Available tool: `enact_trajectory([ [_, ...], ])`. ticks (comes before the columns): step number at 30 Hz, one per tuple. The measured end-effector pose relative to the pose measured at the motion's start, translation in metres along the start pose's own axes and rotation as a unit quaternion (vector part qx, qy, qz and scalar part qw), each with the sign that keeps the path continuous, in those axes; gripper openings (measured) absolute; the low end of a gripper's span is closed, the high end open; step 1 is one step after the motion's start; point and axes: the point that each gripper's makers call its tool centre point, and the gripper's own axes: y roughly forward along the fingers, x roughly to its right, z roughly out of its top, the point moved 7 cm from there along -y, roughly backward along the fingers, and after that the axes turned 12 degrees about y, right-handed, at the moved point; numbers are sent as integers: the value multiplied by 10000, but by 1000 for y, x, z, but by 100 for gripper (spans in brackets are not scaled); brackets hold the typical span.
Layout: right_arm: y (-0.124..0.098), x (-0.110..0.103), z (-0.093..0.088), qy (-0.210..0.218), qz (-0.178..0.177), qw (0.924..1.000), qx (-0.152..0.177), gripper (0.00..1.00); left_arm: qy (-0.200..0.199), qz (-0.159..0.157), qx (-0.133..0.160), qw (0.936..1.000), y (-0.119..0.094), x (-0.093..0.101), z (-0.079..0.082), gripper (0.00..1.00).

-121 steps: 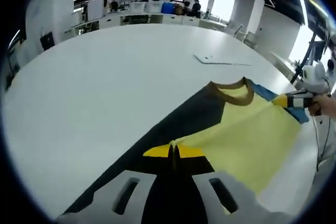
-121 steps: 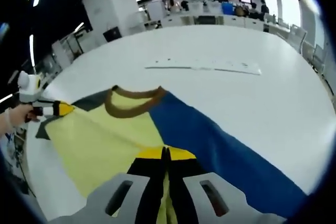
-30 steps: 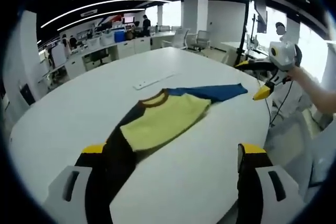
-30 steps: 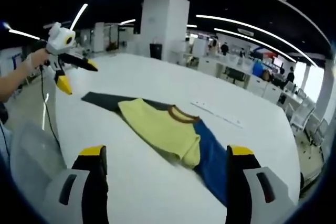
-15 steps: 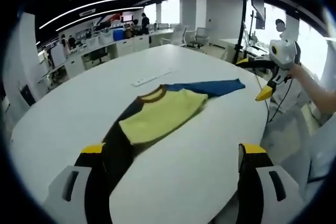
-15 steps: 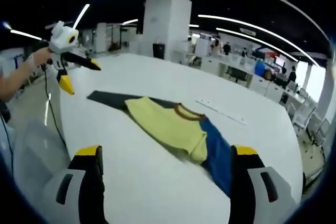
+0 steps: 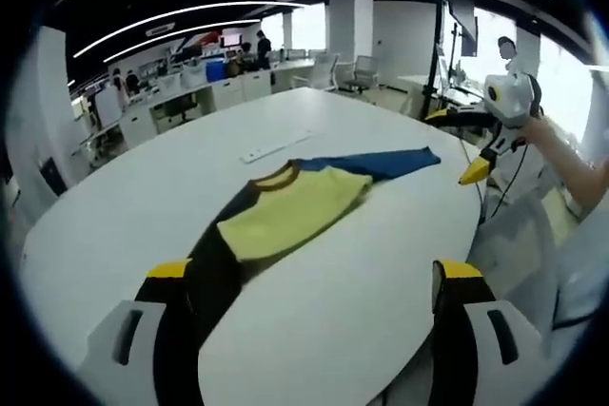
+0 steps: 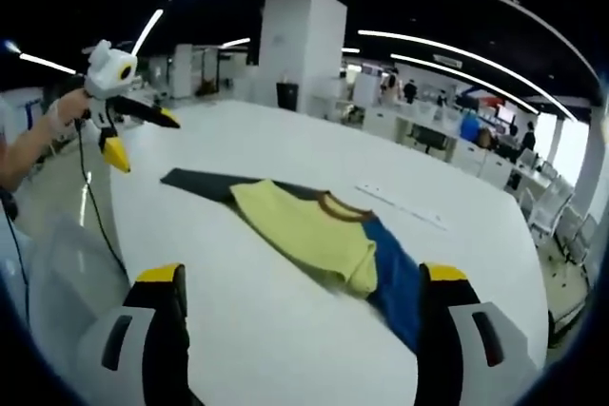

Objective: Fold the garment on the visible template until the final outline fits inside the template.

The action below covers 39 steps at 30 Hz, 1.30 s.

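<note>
Two views: in your left gripper view the left claw (image 7: pixel 314 282) gapes released, garment (image 7: pixel 290 211) at twelve on the surface (image 7: pixel 143 206), right claw (image 7: pixel 461 145) at two. Right gripper view: right claw (image 8: pixel 300 282) spread, left claw (image 8: pixel 138 135) at ten, also released.

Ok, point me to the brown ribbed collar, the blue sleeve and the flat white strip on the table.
brown ribbed collar (image 7: pixel 278 178), left gripper view, front of the neckline.
blue sleeve (image 7: pixel 385 161), left gripper view, mid-length.
flat white strip (image 8: pixel 400 205), right gripper view, its middle.
</note>
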Motion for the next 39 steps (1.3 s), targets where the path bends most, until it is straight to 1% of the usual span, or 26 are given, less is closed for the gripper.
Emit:
enact_trajectory([
  [4, 0, -1, -1, 1, -44, 10000, 49, 100, -72, 8, 21, 10000, 1, 0, -4, 99],
  [7, 1, 0, -5, 19, -65, 10000, -31, 100, -142, 17, 3, 9999, 3, 0, -7, 99],
  [15, 3, -1, -10, 85, -41, 9999, -90, 100, -199, -38, -68, 9998, 6, 3, -13, 99],
  [24, 8, -3, -12, 129, -22, 9999, -83, 100, -253, -2, -128, 9996, 8, 0, -20, 99],
  [29, 11, -4, -14, 178, 9, 9998, -100, 100, -295, 48, -95, 9995, 8, -4, -22, 99],
  [35, 13, 0, -14, 213, -128, 9997, -24, 100, -256, 125, -113, 9995, 12, -10, -23, 99],
  [36, 13, 0, -14, 207, -133, 9997, -22, 100, -199, 85, -148, 9997, 13, -10, -23, 99],
  [39, 13, -1, -14, 202, -134, 9997, -34, 100, -146, 78, -154, 9997, 16, -12, -23, 96],
])
